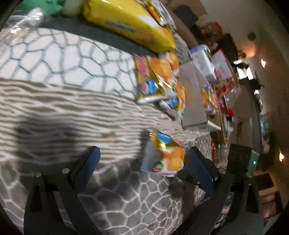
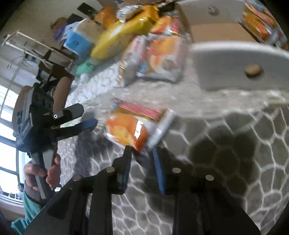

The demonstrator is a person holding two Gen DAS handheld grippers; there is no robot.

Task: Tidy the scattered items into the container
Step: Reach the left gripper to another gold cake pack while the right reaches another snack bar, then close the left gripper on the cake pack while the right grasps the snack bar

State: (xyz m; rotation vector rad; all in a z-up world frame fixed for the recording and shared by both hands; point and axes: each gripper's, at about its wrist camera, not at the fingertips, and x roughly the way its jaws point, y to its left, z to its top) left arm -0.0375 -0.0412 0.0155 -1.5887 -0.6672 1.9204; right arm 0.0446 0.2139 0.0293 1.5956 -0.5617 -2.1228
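Observation:
In the right wrist view my right gripper (image 2: 142,151) is shut on the edge of an orange snack packet (image 2: 133,126), held just above the patterned cloth. The same packet (image 1: 165,155) shows in the left wrist view with the right gripper's blue finger (image 1: 196,168) at its edge. My left gripper (image 1: 142,159) is open and empty, its fingers wide apart; it also shows at the left of the right wrist view (image 2: 84,117). More orange packets (image 1: 159,81) lie beside a grey box (image 1: 193,97), the container (image 2: 234,59), which holds some packets (image 2: 260,27).
A large yellow bag (image 1: 130,23) and a green item (image 1: 48,7) lie at the far edge of the cloth-covered table (image 1: 63,112). Boxes and clutter (image 1: 213,66) stand beyond the grey box. A clear plastic wrapper (image 1: 27,19) lies at the far left.

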